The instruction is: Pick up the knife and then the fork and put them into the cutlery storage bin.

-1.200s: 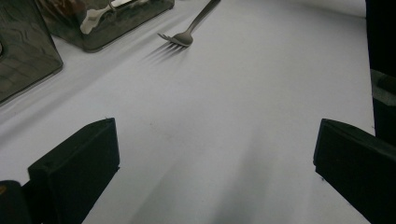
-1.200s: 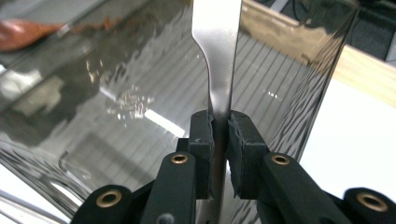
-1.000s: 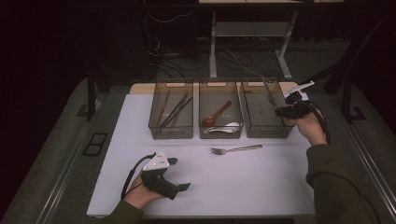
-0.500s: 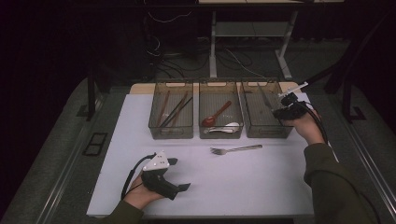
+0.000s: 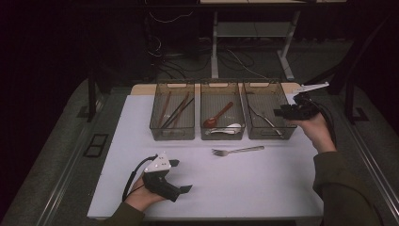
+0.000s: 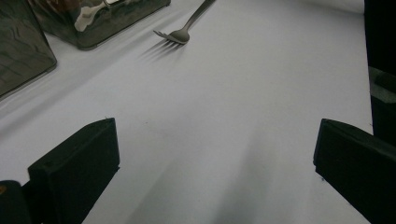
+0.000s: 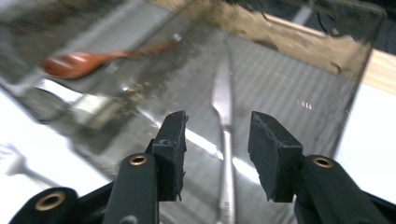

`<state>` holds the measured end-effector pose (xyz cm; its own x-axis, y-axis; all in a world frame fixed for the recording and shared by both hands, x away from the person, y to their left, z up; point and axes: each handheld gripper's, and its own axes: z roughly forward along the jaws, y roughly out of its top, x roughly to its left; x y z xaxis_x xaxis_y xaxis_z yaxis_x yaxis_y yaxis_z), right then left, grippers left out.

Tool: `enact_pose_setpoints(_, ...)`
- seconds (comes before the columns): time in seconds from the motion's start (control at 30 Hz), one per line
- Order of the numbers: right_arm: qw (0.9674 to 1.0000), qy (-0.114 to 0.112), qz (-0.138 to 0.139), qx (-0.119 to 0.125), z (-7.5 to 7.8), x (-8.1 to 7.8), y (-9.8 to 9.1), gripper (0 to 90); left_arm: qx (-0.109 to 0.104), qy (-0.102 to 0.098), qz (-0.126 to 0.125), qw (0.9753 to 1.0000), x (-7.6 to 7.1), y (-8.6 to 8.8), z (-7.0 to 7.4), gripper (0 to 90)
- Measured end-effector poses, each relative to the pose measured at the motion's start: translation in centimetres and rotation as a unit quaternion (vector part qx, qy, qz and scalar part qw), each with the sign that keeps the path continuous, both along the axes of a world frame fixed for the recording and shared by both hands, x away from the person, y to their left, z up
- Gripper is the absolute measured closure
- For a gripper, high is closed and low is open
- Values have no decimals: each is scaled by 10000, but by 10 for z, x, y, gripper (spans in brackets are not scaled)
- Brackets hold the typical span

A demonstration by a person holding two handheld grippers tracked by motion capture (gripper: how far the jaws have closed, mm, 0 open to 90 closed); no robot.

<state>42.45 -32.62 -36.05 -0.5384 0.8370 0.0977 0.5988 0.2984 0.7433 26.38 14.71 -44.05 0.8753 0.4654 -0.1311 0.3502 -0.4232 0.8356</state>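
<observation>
Right gripper (image 5: 282, 112): held over the right rim of the right-hand bin (image 5: 269, 133), jaws partly apart and just been opening; nothing between the pads.
Fork in bin (image 7: 224, 140): seen in the right gripper view lying on the floor of that bin, beyond the gap between the jaws, untouched, tines away from the camera.
Left gripper (image 5: 181, 176): resting low on the white tabletop (image 5: 235, 188) at the near left, jaws spread wide, nothing between them.
Loose fork (image 5: 237, 150): lying flat on the tabletop just in front of the middle bin (image 5: 222, 134), tines to the left; well apart from both grippers.
Middle bin contents: red-brown spoon (image 5: 217, 116) lying aslant, white spoon (image 5: 229, 128) near the front wall.
Left bin (image 5: 172, 134): chopsticks (image 5: 175, 110) lying lengthwise.
Bins: three clear smoky bins side by side along the far part of the tabletop.
</observation>
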Motion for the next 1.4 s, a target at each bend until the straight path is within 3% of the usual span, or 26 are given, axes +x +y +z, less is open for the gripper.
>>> enact_pose_setpoints(0.13,9993,-128,168,301,7,-16,3,608,14,-4,-14,10000,0,0,0,0)
enact_pose_setpoints(0.33,9982,-290,440,292,9,-40,15,701,25,-13,-15,10000,0,0,0,0)
enact_pose_setpoints(0.6,9964,-226,805,152,-5,-64,31,863,29,-16,-18,10000,0,-1,0,0)
enact_pose_setpoints(0.73,9956,-150,910,-174,-17,-67,41,890,35,-26,-19,10000,0,-1,0,0)
enact_pose_setpoints(0.93,9947,7,984,-298,-36,-65,51,891,41,-35,-24,10000,0,0,0,0)
enact_pose_setpoints(1.2,9934,227,909,-657,-63,-57,60,891,37,-29,-24,10000,0,0,0,0)
enact_pose_setpoints(1.4,9925,307,887,-789,-75,-52,64,891,50,-27,-31,10000,0,-1,0,0)
